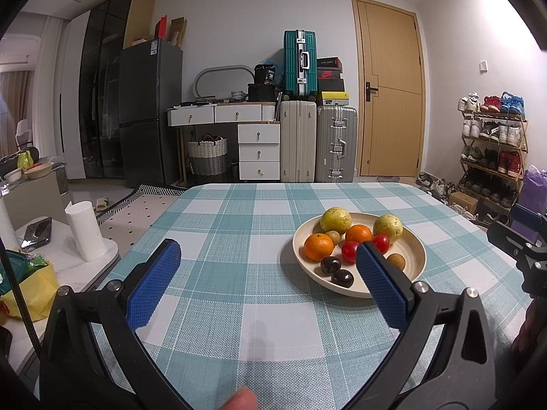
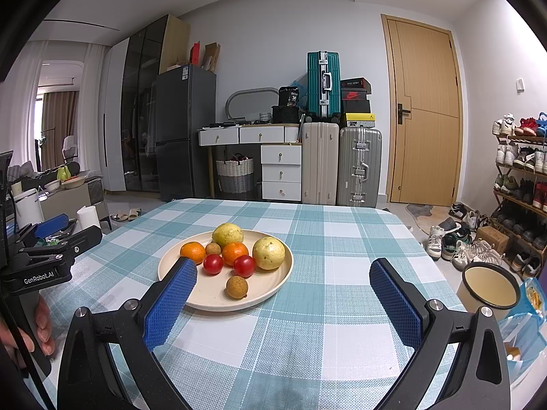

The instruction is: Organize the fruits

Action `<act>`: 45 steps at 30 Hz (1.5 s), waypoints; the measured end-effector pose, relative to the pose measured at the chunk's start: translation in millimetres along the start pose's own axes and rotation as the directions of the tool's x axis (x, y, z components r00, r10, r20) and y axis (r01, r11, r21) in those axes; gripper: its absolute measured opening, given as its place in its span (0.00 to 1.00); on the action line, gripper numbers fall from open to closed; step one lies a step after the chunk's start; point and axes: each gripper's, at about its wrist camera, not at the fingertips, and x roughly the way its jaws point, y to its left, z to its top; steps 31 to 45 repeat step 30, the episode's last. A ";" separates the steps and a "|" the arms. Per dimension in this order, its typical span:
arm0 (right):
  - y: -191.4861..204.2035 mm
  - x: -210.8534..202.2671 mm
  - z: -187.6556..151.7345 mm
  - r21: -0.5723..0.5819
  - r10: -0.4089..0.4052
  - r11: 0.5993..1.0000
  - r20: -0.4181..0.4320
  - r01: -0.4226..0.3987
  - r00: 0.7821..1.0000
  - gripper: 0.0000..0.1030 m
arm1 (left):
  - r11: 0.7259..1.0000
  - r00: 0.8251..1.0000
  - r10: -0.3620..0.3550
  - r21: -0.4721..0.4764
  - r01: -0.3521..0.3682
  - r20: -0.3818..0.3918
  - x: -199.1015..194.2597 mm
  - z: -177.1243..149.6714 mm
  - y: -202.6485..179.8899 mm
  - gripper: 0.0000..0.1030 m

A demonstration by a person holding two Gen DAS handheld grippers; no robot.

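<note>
A cream plate (image 1: pixel 415 256) (image 2: pixel 273 287) sits on the teal checked tablecloth (image 1: pixel 239 239) (image 2: pixel 342 256). It holds two yellow-green guavas (image 1: pixel 335 220) (image 2: pixel 268 253), two oranges (image 1: pixel 318 246) (image 2: pixel 235 253), two red tomatoes (image 1: pixel 349 251) (image 2: pixel 244 265), brown longans (image 1: pixel 396 261) (image 2: pixel 237 286) and two dark plums (image 1: pixel 331 265). My left gripper (image 1: pixel 268 259) is open and empty, left of the plate, its right finger overlapping the plate's front. My right gripper (image 2: pixel 283 278) is open and empty above the cloth, its left finger over the plate's left edge, hiding the plums.
A side table with a paper roll (image 1: pixel 84 231) stands left of the table. A cream pot (image 2: pixel 489 288) and snack bags stand at the right edge. A shoe rack (image 2: pixel 523 184), suitcases (image 2: pixel 359 165) and a door are beyond.
</note>
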 end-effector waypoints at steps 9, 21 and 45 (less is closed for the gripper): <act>-0.1 -1.1 0.1 0.000 0.000 1.000 0.000 0.000 1.000 1.00 | 1.000 1.000 0.000 0.000 0.000 0.000 -0.2 -0.4 -0.2 0.99; -0.2 -1.1 0.0 0.000 0.000 1.000 0.000 0.000 1.000 1.00 | 1.000 1.000 -0.003 0.001 0.003 0.000 -0.4 -0.5 -0.3 0.99; -0.3 -1.2 0.0 0.000 0.000 1.000 0.000 0.000 1.000 1.00 | 1.000 1.000 -0.021 0.009 0.021 -0.004 0.3 -0.1 -3.8 0.99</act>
